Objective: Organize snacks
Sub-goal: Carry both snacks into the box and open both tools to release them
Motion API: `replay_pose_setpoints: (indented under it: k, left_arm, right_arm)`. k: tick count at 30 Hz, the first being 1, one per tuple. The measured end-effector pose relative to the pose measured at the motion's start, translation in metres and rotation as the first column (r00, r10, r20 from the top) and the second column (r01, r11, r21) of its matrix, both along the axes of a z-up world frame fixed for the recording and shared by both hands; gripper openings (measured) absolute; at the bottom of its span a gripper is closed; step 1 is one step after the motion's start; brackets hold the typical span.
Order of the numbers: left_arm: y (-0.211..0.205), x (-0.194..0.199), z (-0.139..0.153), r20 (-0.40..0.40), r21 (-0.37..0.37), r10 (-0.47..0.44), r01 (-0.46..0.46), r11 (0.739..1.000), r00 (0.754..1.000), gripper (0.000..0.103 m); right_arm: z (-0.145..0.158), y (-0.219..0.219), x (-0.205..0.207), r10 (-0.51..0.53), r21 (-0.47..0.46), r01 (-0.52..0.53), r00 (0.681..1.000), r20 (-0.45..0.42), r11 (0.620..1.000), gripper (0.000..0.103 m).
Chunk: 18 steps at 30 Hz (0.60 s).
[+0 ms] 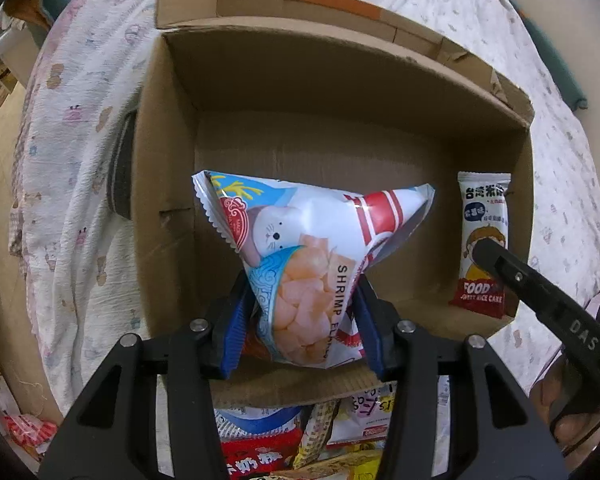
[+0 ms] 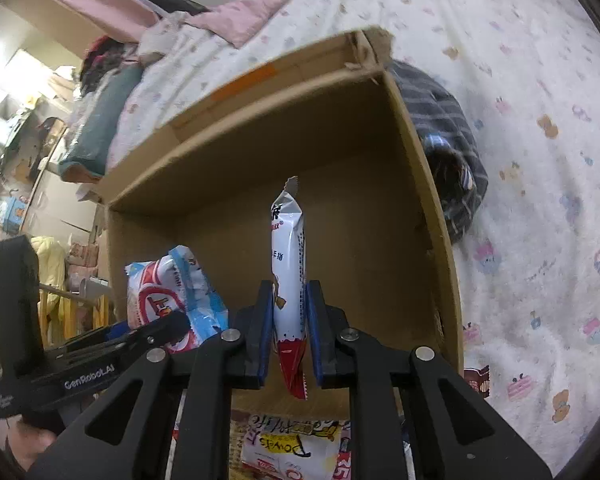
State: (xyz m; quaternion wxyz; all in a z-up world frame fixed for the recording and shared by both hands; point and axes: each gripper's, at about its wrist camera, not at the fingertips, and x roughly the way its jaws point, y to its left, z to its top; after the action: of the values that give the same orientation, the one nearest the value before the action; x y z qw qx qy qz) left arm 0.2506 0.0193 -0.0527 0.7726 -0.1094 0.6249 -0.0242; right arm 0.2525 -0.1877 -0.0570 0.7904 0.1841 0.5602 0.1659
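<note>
Left gripper [image 1: 300, 312] is pinching a puffy shrimp chip bag [image 1: 300, 256] by its lower end over the cardboard box [image 1: 160, 184]; it's looking light, air-filled, crushable, slick film, so grip the seam edge. Right gripper [image 2: 288, 328] is clamping a slim rice cake bar [image 2: 288, 260], stiffer, at the box's 3 o'clock side. Count: two grippers, two held snacks, one box, several more packets at 6 o'clock.

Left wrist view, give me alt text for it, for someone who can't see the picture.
The left gripper pinches a puffy shrimp snack bag over an open cardboard box that sits on a patterned bedsheet. At the right, the right gripper holds a sweet rice cake bar inside the box. More snack packets lie below the box's near edge.
</note>
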Motion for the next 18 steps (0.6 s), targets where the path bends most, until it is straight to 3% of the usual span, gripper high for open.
replay_pose_setpoints:
  k: [9, 15, 18]
  left_arm:
    - [-0.001, 0.007, -0.013, -0.006, 0.048, -0.009, 0.01, 0.999, 1.0, 0.046]
    - [-0.005, 0.007, -0.014, -0.011, 0.079, -0.01, 0.011, 0.997, 1.0, 0.053]
    - [-0.005, 0.007, -0.012, -0.019, 0.083, -0.009, 0.011, 0.996, 1.0, 0.063]
  right_arm:
    - [-0.027, 0.006, 0.011, 0.0, -0.057, -0.003, 0.999, -0.047, 0.998, 0.017]
    - [-0.044, 0.018, 0.017, 0.026, -0.125, -0.038, 0.995, -0.093, 0.991, 0.017]
    - [-0.044, 0.019, 0.016, 0.029, -0.147, -0.042, 0.996, -0.089, 0.988, 0.021]
